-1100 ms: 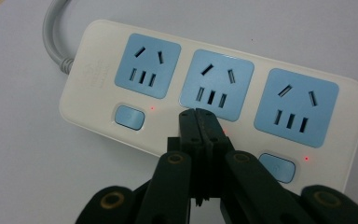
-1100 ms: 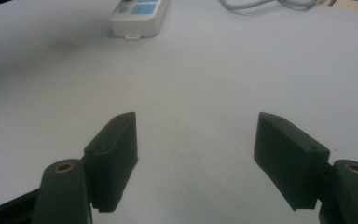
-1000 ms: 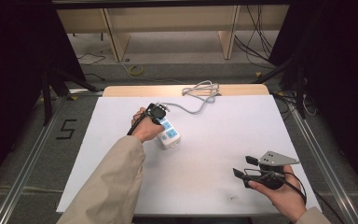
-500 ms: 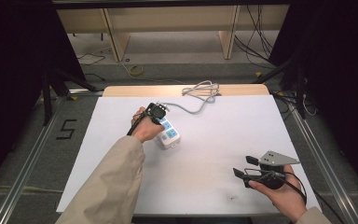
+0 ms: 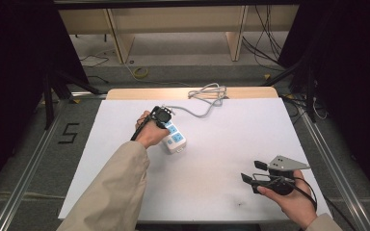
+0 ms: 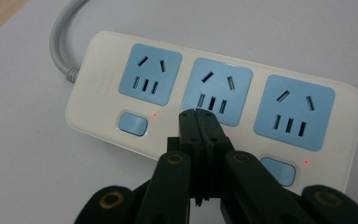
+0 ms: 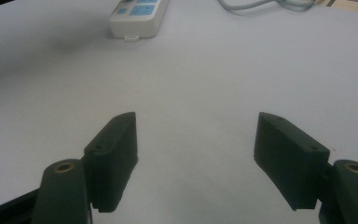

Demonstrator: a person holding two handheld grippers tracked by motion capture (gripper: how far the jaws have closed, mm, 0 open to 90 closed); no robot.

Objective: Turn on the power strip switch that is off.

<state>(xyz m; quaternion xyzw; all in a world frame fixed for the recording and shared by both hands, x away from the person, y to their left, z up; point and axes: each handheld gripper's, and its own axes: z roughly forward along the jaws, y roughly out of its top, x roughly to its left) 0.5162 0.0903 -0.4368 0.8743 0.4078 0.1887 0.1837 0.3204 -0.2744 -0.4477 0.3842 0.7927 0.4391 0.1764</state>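
A white power strip (image 5: 176, 140) with three blue sockets lies left of the table's middle. Its grey cable (image 5: 206, 96) coils at the far edge. My left gripper (image 5: 165, 124) is shut and points down at the strip. In the left gripper view its closed tips (image 6: 198, 115) sit at the front edge of the middle socket on the power strip (image 6: 98, 79) and hide the middle switch. Nothing is between the jaws. Small red lights glow beside the two visible blue switches. My right gripper (image 5: 251, 171) rests open near the front right, and in its own view the right gripper (image 7: 196, 135) holds nothing.
A white sheet (image 5: 231, 144) covers the table, with a wooden strip showing at the far edge. Wooden shelving (image 5: 173, 19) stands behind the table, and loose cables (image 5: 265, 43) hang at the back right. A "5" (image 5: 68, 133) is marked on the floor at the left.
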